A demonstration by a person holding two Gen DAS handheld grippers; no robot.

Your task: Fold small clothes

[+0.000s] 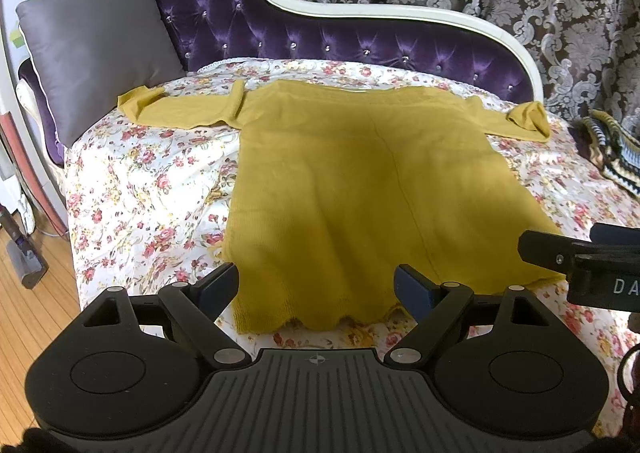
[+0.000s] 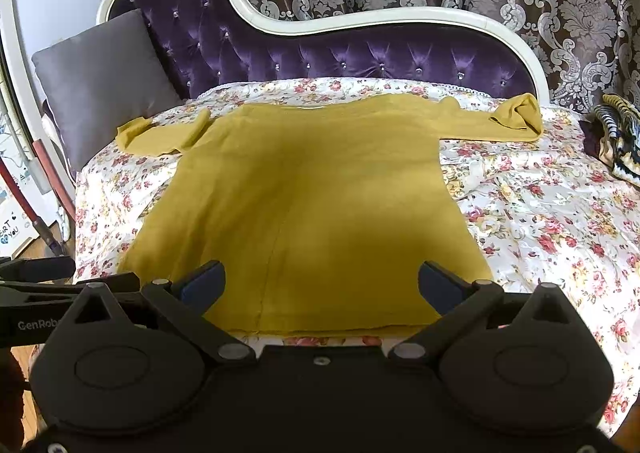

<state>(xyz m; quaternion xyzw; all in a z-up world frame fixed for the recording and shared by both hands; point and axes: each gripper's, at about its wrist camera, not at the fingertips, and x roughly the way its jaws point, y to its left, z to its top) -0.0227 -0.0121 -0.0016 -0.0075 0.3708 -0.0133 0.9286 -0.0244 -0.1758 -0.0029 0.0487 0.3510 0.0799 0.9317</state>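
A mustard-yellow long-sleeved top [image 1: 352, 189] lies spread flat on the floral bedspread [image 1: 152, 189], hem toward me, both sleeves stretched out to the sides with their cuffs bunched. It also shows in the right wrist view [image 2: 304, 205]. My left gripper [image 1: 318, 283] is open and empty, hovering just above the hem near its left half. My right gripper [image 2: 322, 281] is open and empty, hovering above the hem near its right half. The right gripper's body shows at the right edge of the left wrist view [image 1: 580, 265].
A grey cushion [image 1: 96, 49] leans at the left end of the purple tufted chaise back [image 1: 320, 41]. A striped knitted garment [image 1: 612, 149] lies at the bed's right edge. Patterned curtains hang behind. Wooden floor and a vacuum [image 1: 24, 249] are at left.
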